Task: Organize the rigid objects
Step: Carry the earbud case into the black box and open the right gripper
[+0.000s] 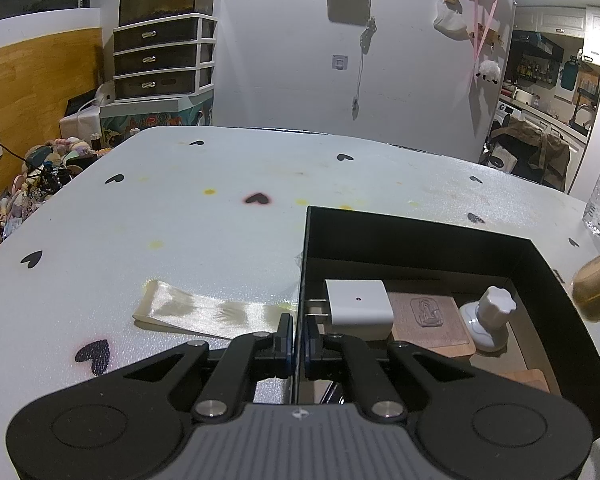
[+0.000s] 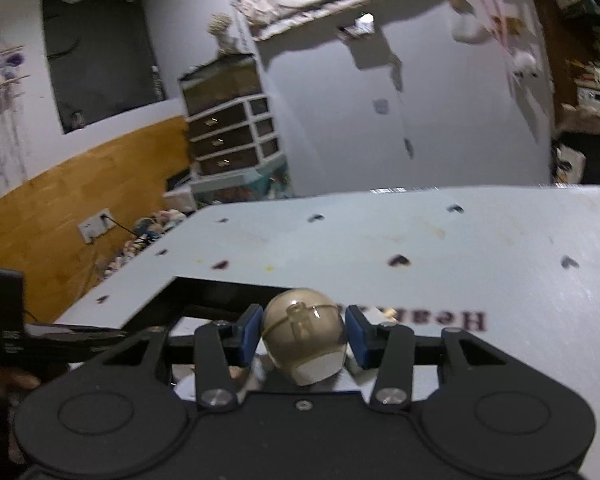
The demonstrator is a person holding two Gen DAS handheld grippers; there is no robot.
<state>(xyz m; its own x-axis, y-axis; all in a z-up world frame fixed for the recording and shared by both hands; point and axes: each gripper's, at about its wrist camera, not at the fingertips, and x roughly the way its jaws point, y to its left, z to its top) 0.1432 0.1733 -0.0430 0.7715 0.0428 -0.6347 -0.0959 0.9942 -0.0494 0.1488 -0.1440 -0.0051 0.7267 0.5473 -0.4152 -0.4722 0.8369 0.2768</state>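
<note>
Right wrist view: the right gripper (image 2: 304, 334) clasps a rounded tan bottle (image 2: 304, 340), which could slip sideways. The left gripper (image 1: 298, 344), pinched tight on the black box's wall (image 1: 303, 264), could tilt it.

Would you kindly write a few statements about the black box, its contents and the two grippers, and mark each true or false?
1. The left gripper is clamped on the near wall of the black cardboard box. True.
2. The white square charger block lies on the table outside the box. False: it lies inside the box.
3. The right gripper has a rounded tan translucent object between its blue pads. True.
4. The cream satin ribbon lies inside the box. False: it lies on the white table beside it.
</note>
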